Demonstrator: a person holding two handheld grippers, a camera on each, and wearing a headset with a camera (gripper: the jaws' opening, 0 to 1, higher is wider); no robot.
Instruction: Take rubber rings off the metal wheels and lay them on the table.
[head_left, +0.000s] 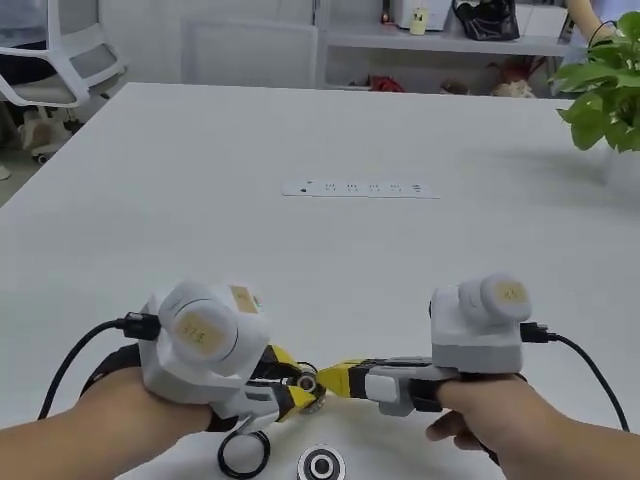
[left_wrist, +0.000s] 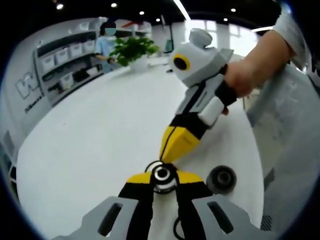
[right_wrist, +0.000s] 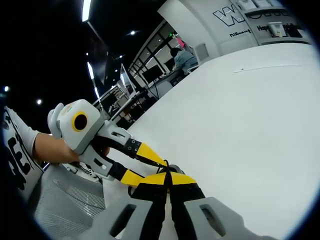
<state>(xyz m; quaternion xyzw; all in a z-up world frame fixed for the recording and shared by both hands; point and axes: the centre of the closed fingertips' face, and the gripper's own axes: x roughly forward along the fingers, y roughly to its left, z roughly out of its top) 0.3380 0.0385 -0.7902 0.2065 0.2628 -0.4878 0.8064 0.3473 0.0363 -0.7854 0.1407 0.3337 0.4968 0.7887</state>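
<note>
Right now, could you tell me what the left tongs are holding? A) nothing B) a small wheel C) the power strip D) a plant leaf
B: the left gripper view shows the left tongs closed on a small wheel, with the right tongs, shut, meeting it.

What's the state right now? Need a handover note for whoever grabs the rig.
Left gripper: shut on a metal wheel, holding it steady.
Right gripper: shut, tips at that wheel's rim, apparently pinching its rubber ring.
On the table, near the person: one loose ring, and beside it a second wheel that looks bare.
Done: seemingly one ring is off and laid down.
Left: pull the ring off the held wheel and lay it on the table.
</note>
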